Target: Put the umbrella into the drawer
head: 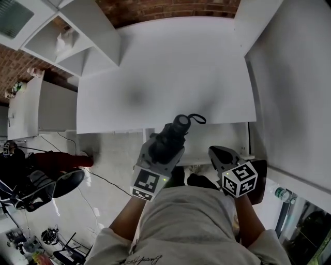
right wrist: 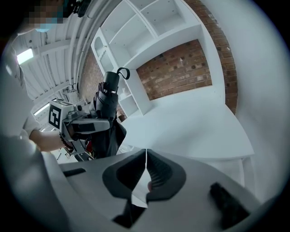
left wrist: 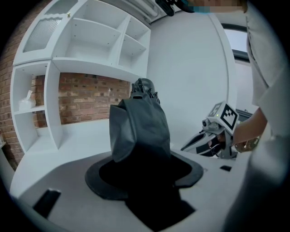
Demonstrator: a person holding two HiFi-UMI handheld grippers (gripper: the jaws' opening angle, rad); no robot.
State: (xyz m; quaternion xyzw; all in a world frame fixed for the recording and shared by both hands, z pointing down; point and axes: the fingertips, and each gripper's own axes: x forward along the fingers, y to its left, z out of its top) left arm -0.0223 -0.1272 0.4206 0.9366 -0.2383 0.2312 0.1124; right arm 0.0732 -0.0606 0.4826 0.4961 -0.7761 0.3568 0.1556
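- The white tabletop (head: 170,67) (left wrist: 81,133) (right wrist: 195,127) is a broad, smooth, matte slab that fills the middle of the head view.
- A red brick wall (head: 165,8) (left wrist: 86,97) (right wrist: 176,70), rough and with pale mortar lines, runs along the tabletop's far edge.
- A white shelf unit (head: 77,36) (left wrist: 90,41) (right wrist: 145,22) of flat boards and square open compartments stands at the tabletop's left end and carries on above it along the brick.
- A plain white wall panel (head: 295,88) closes the tabletop's right side.
- Left of the tabletop and below its near edge lies a pale floor (head: 111,155) with a thin dark cable (head: 111,181) trailing over it.
- The umbrella (head: 178,127) (left wrist: 138,131) (right wrist: 106,113) is folded into a short dark bundle of soft, creased fabric with a rounded end. It is off the tabletop, in the air just before the near edge.
- A thin cord loop (head: 196,119) (right wrist: 122,72) curls from the umbrella's end, which points toward the tabletop.
- The left gripper (head: 161,152) (left wrist: 145,170) (right wrist: 102,124) is clamped round the umbrella's lower part, with the fabric filling the space between its dark, curved jaws.
- The right gripper (head: 220,152) (left wrist: 188,146) (right wrist: 146,167) has its ribbed black jaws pressed together with nothing between them. It is just right of the umbrella, also short of the tabletop's near edge.
- The person's grey knit shirt (head: 186,222) fills the space nearest the camera, below the tabletop's edge.
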